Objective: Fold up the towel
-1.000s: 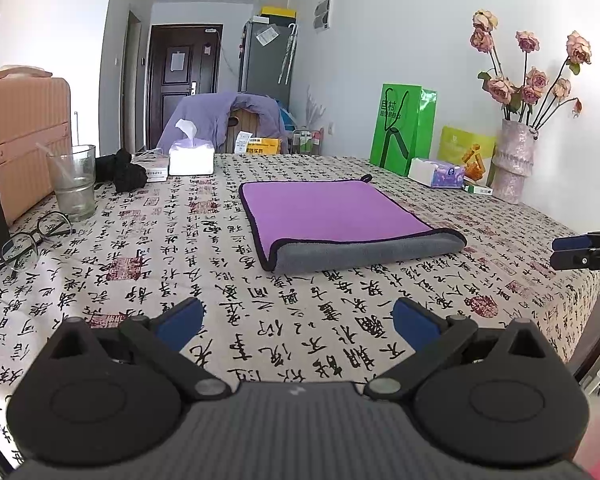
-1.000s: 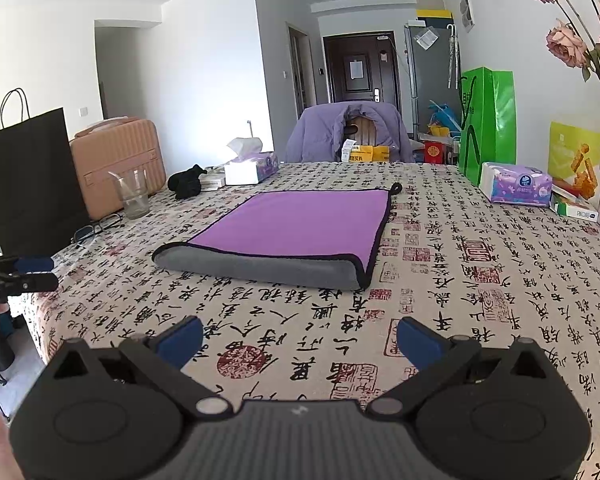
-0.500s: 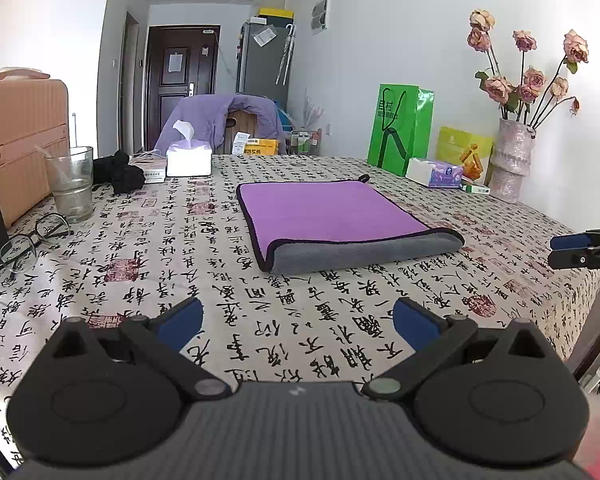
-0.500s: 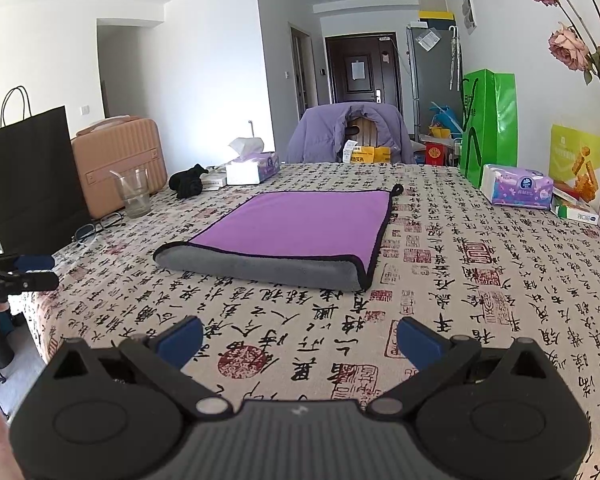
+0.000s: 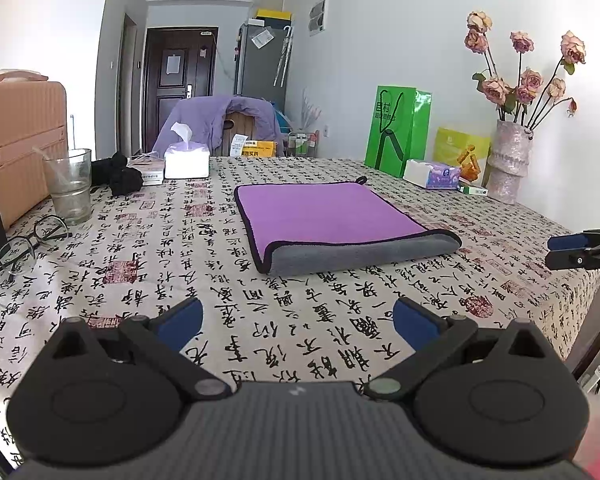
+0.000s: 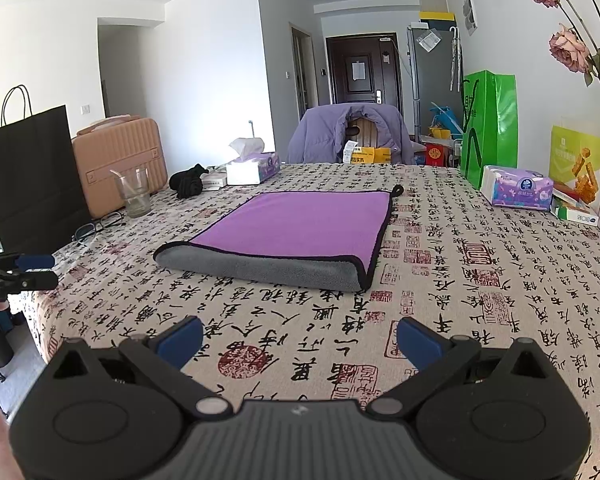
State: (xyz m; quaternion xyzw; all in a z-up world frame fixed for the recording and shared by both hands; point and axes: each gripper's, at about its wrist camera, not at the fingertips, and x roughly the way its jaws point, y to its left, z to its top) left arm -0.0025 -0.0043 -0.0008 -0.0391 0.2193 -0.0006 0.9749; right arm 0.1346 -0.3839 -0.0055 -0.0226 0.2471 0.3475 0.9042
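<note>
- Both views are bright with even, soft daylight; its source lies outside the pictures.
- The folded purple-and-grey towel [image 5: 332, 224] casts only a faint shadow on the calligraphy-printed counter [image 5: 140, 280].
- Fisheye bending curves walls and door frames near the edges; corners go black.
- Focus is sharp throughout, with a pinkish blur in the lower corners.

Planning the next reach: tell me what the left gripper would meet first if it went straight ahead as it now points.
Probably the towel: the open left gripper points over bare tablecloth toward its grey folded edge. Its height above the table is unclear, so it might pass over instead.
</note>
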